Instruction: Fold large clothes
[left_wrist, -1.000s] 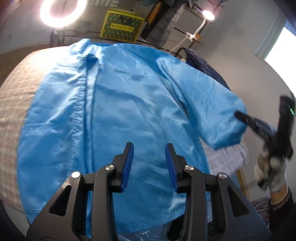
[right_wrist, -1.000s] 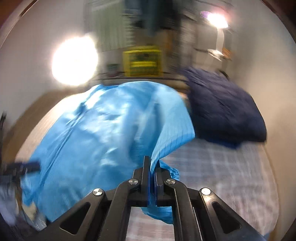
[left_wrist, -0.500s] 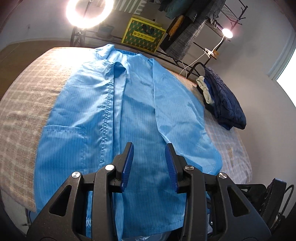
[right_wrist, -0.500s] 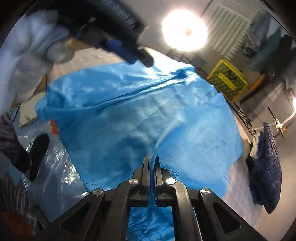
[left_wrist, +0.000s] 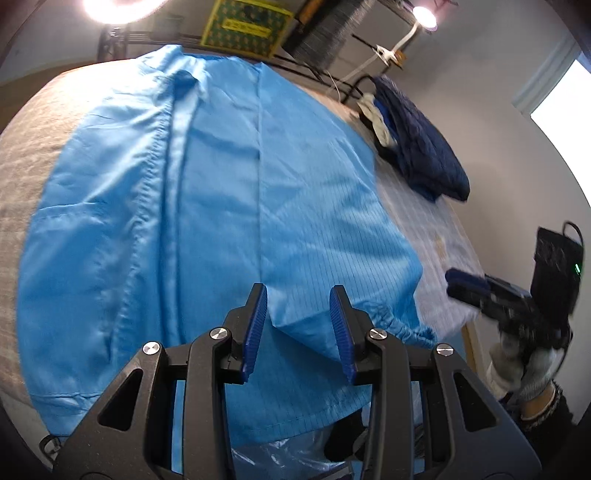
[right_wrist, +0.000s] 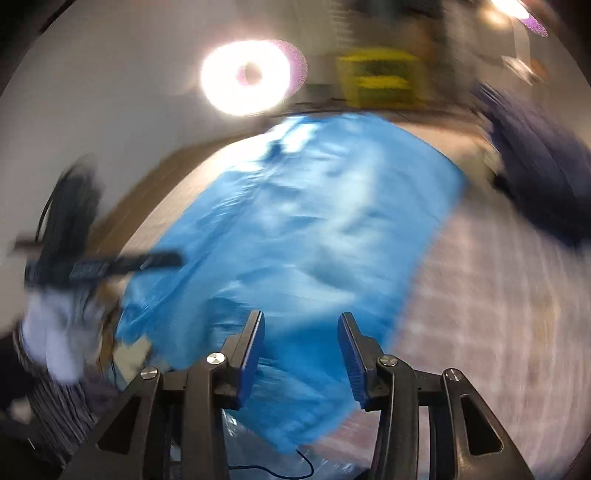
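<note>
A large light-blue coat (left_wrist: 207, 206) lies spread on the bed, collar at the far end, its right sleeve folded lengthwise over the body with the elastic cuff (left_wrist: 399, 325) near the front edge. My left gripper (left_wrist: 298, 328) is open and empty just above the hem, next to the cuff. My right gripper (right_wrist: 301, 350) is open and empty above the coat's (right_wrist: 314, 229) near corner; this view is motion-blurred. It also shows in the left wrist view (left_wrist: 476, 291), off the bed's right side.
A dark blue folded garment (left_wrist: 421, 147) lies at the bed's far right, also in the right wrist view (right_wrist: 535, 173). The checked bed cover (left_wrist: 436, 251) is bare to the right of the coat. A ring light (right_wrist: 247, 77) and a yellow box (left_wrist: 245, 24) stand behind the bed.
My right gripper carried the sleeve across the coat, let it go and opened, then drew back off the bed's right side. The sleeve now lies flat on the body. My left gripper stayed open.
</note>
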